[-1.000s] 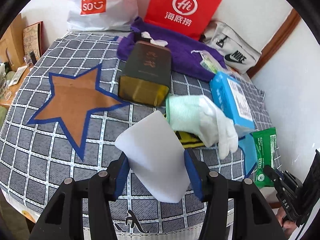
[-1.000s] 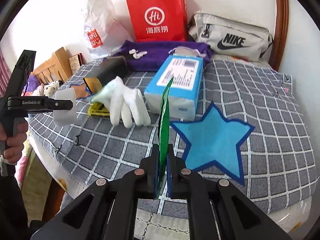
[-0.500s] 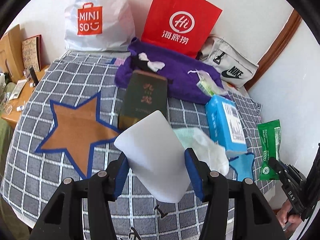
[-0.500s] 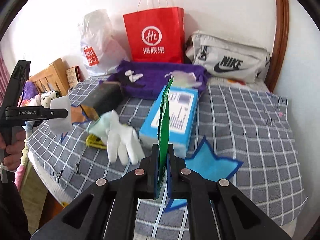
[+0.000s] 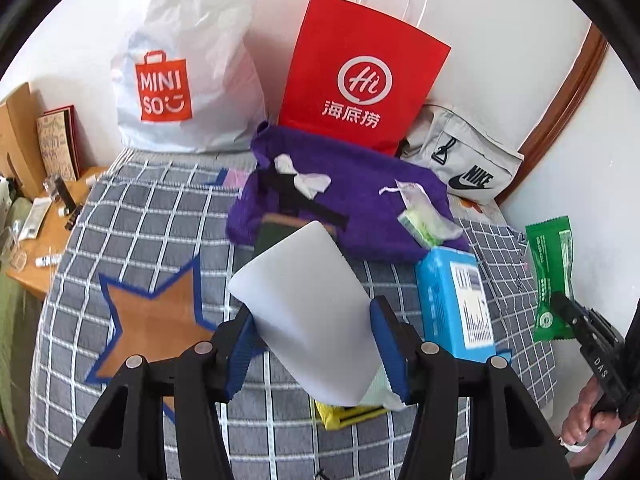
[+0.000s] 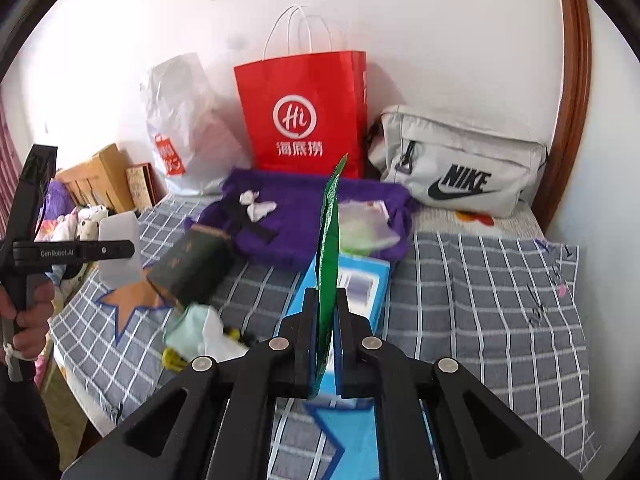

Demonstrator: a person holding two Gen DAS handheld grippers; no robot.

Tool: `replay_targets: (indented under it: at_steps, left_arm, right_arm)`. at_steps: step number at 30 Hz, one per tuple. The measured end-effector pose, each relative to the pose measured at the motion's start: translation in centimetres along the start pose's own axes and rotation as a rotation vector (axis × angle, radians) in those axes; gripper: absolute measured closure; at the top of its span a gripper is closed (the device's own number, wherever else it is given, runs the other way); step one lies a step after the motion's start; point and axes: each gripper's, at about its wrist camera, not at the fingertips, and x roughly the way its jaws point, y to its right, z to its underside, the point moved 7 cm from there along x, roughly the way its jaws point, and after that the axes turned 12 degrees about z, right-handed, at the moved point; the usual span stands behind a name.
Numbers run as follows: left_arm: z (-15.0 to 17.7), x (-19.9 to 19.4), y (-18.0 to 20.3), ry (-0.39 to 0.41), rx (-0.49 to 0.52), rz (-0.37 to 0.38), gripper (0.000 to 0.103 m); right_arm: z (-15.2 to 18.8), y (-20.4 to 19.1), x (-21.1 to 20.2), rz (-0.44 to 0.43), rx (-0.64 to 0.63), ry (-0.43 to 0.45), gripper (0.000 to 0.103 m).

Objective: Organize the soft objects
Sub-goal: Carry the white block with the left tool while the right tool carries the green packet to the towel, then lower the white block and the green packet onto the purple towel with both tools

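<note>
My left gripper (image 5: 312, 340) is shut on a white foam sponge (image 5: 308, 308) and holds it above the checked bed cover (image 5: 152, 216). The sponge also shows in the right wrist view (image 6: 118, 250), held by the left gripper (image 6: 116, 249). My right gripper (image 6: 324, 344) is shut on a green wipes packet (image 6: 328, 256), edge-on and upright; the packet also shows in the left wrist view (image 5: 552, 276). An orange star patch (image 5: 156, 320) lies at left, a blue star patch (image 6: 348, 436) below the right gripper. A white and mint glove (image 6: 200, 330) lies on the bed.
A blue tissue pack (image 5: 452, 300), a dark green box (image 6: 192, 266), a purple towel (image 5: 352, 200) with small items on it, a red paper bag (image 5: 360, 80), a white Miniso bag (image 5: 180, 72) and a grey Nike bag (image 6: 460, 168) fill the far side. A wooden nightstand (image 5: 44, 248) stands left.
Both grippers have risen and pulled back from the bed with their loads still held. The glove and box now sit lower and farther off in both views.
</note>
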Motion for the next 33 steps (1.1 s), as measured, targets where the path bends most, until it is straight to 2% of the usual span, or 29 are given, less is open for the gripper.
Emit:
replay_targets:
  at_steps: [16, 33]
  left_arm:
    - [-6.2, 2.7, -1.1, 0.04, 0.015, -0.016, 0.048]
    - [-11.2, 6.8, -1.5, 0.026, 0.022, -0.012, 0.047]
  right_arm:
    - [-6.6, -1.2, 5.4, -0.051, 0.005, 0.038, 0.096]
    - [-9.8, -3.3, 14.1, -0.13, 0.021, -0.047, 0.096]
